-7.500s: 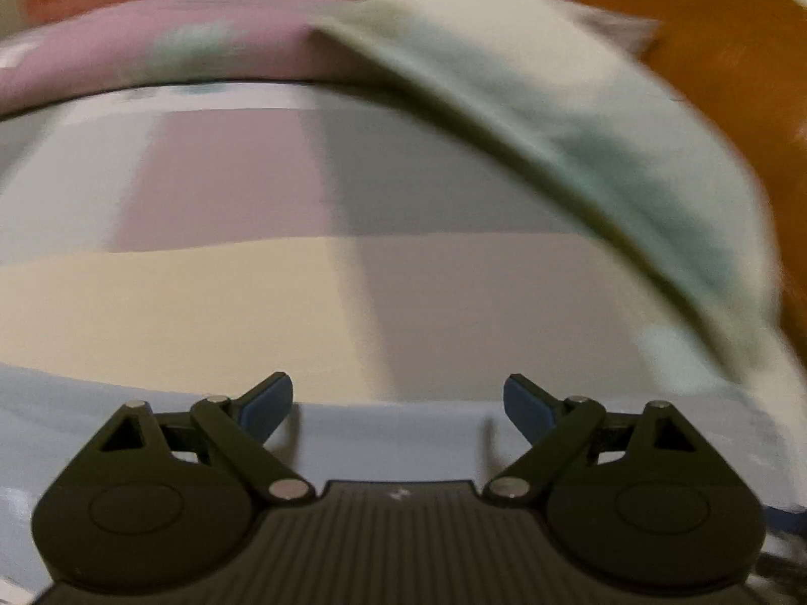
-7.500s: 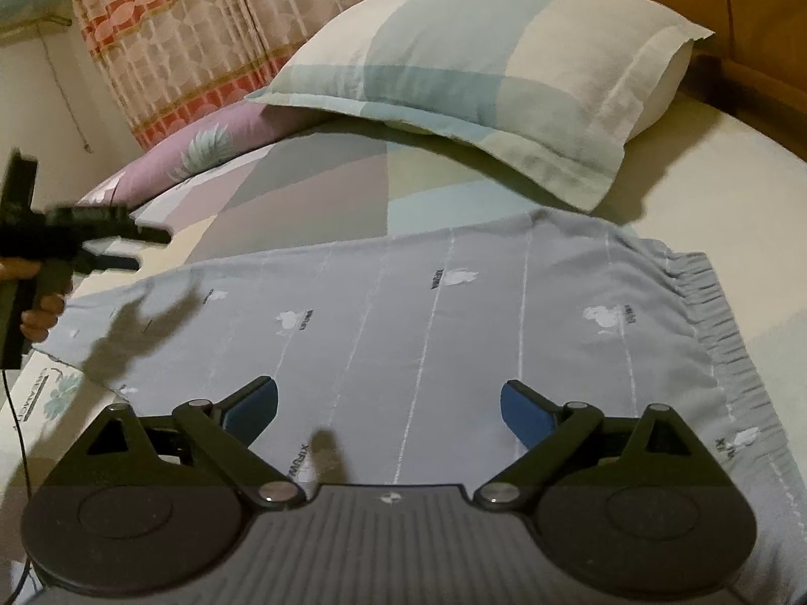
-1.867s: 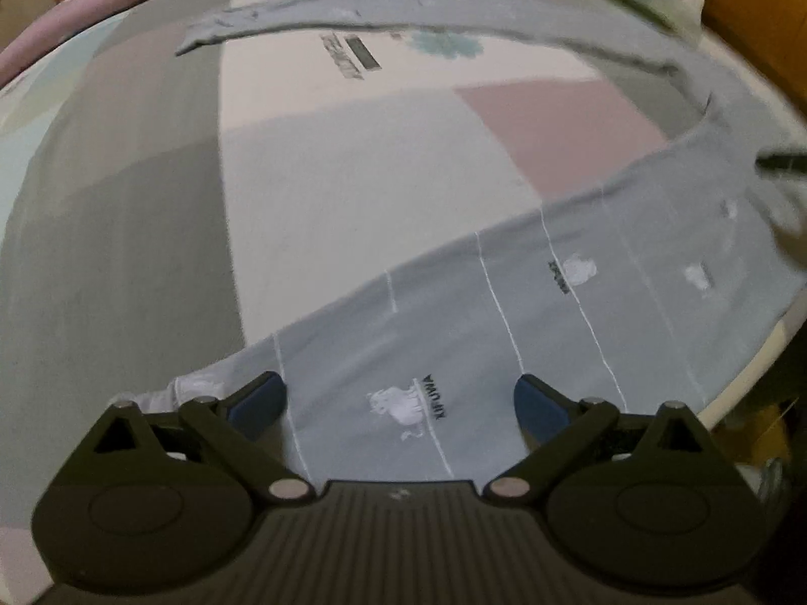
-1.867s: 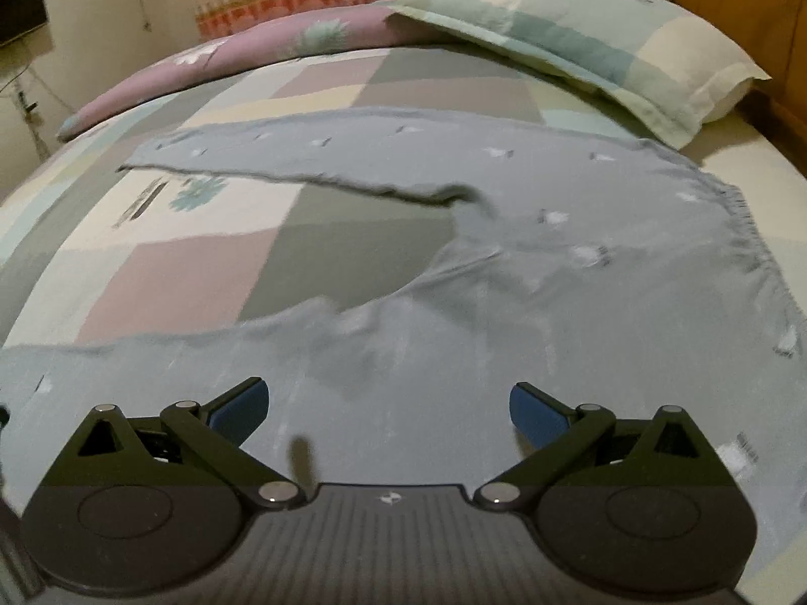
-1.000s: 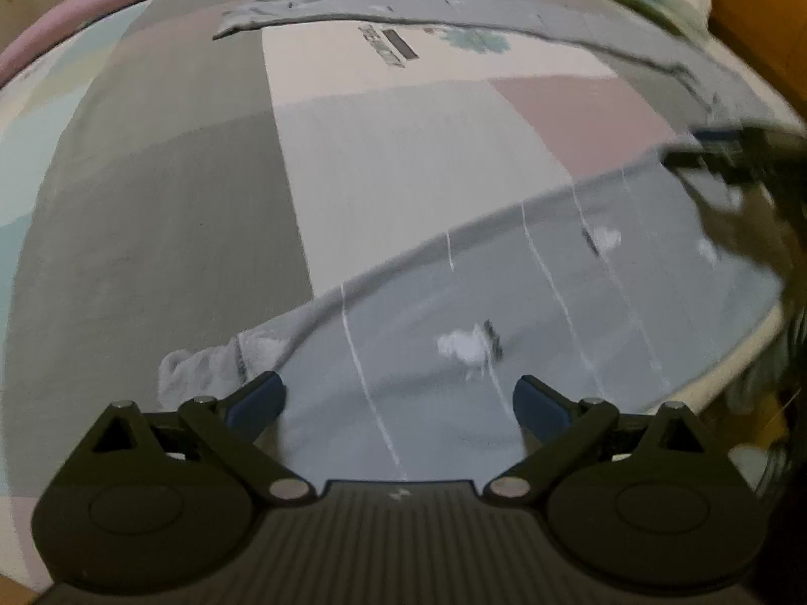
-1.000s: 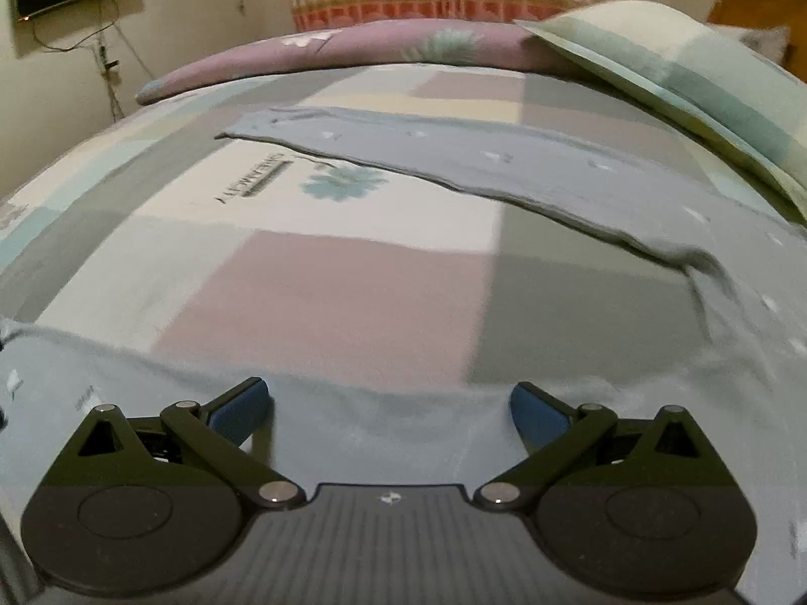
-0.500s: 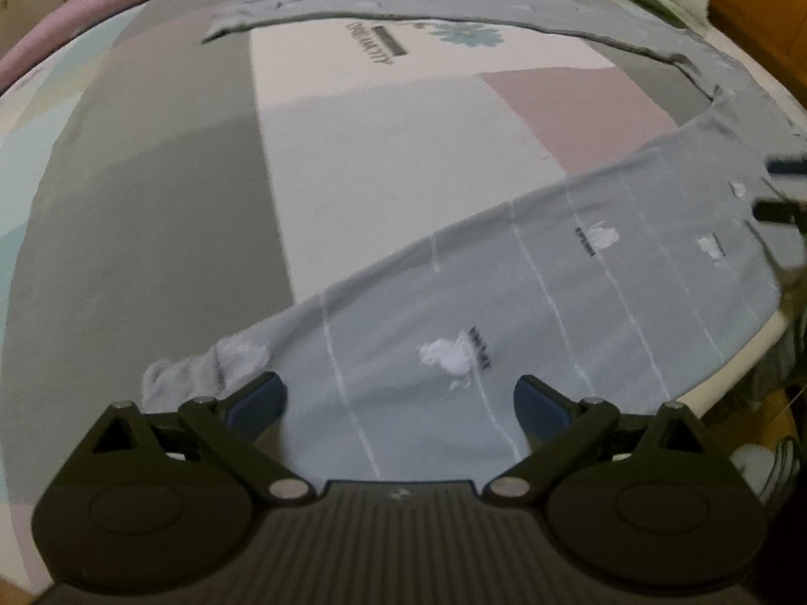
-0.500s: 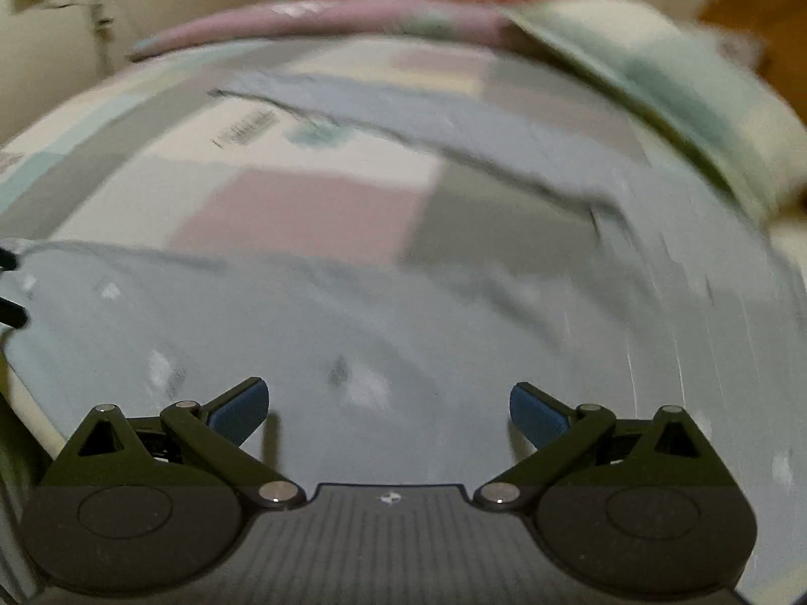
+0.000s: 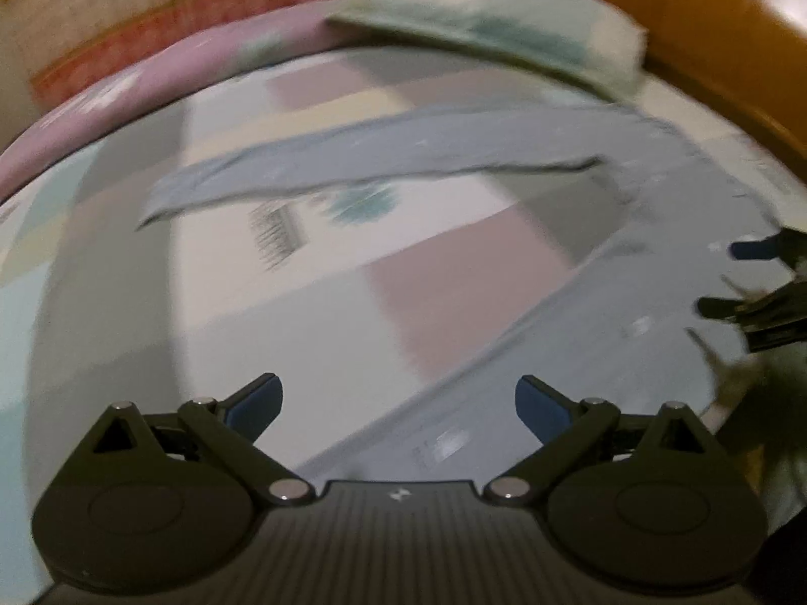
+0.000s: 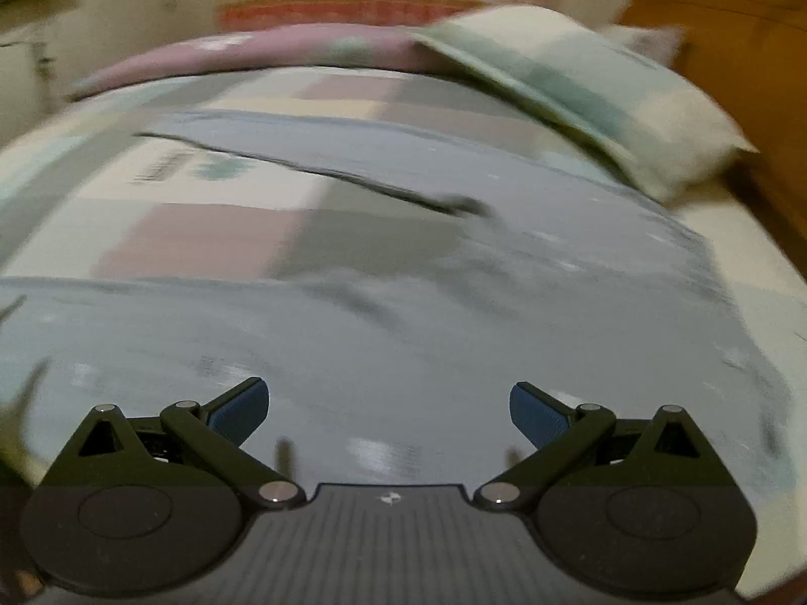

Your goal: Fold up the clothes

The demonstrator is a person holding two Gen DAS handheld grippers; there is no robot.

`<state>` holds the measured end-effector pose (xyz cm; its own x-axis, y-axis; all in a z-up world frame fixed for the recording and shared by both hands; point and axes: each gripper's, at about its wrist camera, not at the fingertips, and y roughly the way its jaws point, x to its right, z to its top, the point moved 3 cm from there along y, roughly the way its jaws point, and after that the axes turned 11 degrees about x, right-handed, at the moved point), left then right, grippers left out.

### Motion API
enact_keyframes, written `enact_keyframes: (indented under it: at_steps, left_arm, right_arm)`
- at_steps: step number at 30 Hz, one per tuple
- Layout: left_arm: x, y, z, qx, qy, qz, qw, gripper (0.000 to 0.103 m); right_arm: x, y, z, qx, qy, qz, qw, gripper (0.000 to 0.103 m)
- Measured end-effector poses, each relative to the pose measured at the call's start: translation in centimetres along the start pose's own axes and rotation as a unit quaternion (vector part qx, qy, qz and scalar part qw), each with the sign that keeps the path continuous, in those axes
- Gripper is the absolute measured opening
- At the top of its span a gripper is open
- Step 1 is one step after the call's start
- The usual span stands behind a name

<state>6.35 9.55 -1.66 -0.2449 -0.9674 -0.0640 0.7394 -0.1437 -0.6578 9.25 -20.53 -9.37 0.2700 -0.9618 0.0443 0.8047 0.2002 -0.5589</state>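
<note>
Lying spread on the patchwork bedsheet [image 10: 212,239]: grey-blue printed trousers [image 10: 403,333], legs splayed in a V.

Both views are motion-blurred. The left gripper [image 9: 398,403] is held wide open and empty, above the edge of the near trouser leg, which runs from 6 toward 3 o'clock in its view. The far leg [image 9: 363,156] is seen at 12 o'clock, below a checked pillow [image 9: 494,30]. The right gripper [image 10: 388,411] is likewise spread wide, gripping nothing, over the seat of the trousers; it is also seen at 3 o'clock in the left view [image 9: 721,280]. Pillow and wooden headboard [image 10: 746,40] are recorded at 1–2 o'clock.
</note>
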Motion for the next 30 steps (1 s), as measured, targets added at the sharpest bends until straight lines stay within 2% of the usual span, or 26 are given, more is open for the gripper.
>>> enact_keyframes:
  at_steps: [5, 6, 11, 17, 20, 23, 25, 26, 28, 29, 30]
  left_arm:
    - [7.0, 4.9, 1.8, -0.003, 0.022, -0.042, 0.9989, 0.099]
    - [8.3, 5.8, 1.8, -0.008, 0.023, -0.043, 0.9988, 0.099]
    - [12.2, 8.7, -0.2, -0.036, 0.009, -0.039, 0.9986, 0.099]
    - [12.8, 8.7, -2.3, -0.051, 0.012, 0.025, 0.9983, 0.099]
    - [12.8, 8.6, -2.5, -0.056, 0.012, 0.026, 0.9980, 0.099]
    - [12.8, 8.9, -2.8, -0.065, 0.008, 0.029, 0.9974, 0.099]
    - [12.5, 9.0, -3.1, -0.068, -0.003, 0.028, 0.9973, 0.099]
    - [12.4, 9.0, -3.2, -0.068, -0.008, 0.026, 0.9973, 0.099]
    - [12.1, 9.0, -3.5, -0.070, -0.019, 0.021, 0.9971, 0.100]
    - [11.9, 9.0, -3.6, -0.071, -0.025, 0.019, 0.9970, 0.100]
    - [11.8, 9.0, -3.7, -0.071, -0.029, 0.017, 0.9969, 0.100]
  right_arm:
    - [5.9, 0.9, -2.8, -0.036, 0.072, -0.062, 0.995, 0.103]
    - [6.7, 1.0, -3.5, -0.049, 0.090, -0.062, 0.993, 0.103]
    - [8.6, -0.2, -3.9, -0.033, 0.128, -0.023, 0.991, 0.103]
    - [13.2, 2.5, 1.0, 0.047, 0.147, -0.014, 0.988, 0.103]
    - [15.9, 5.3, 3.6, 0.082, 0.183, 0.014, 0.980, 0.103]
    - [18.0, 8.6, 4.4, 0.074, 0.237, 0.062, 0.967, 0.103]
    - [19.1, 10.3, 3.7, 0.058, 0.266, 0.075, 0.959, 0.103]
    - [19.6, 10.8, 3.2, 0.048, 0.275, 0.077, 0.957, 0.103]
    - [20.8, 10.5, 2.6, 0.063, 0.274, 0.075, 0.957, 0.103]
    - [21.3, 10.1, 2.4, 0.070, 0.272, 0.066, 0.958, 0.103]
    - [22.0, 9.8, 2.2, 0.068, 0.267, 0.039, 0.961, 0.103]
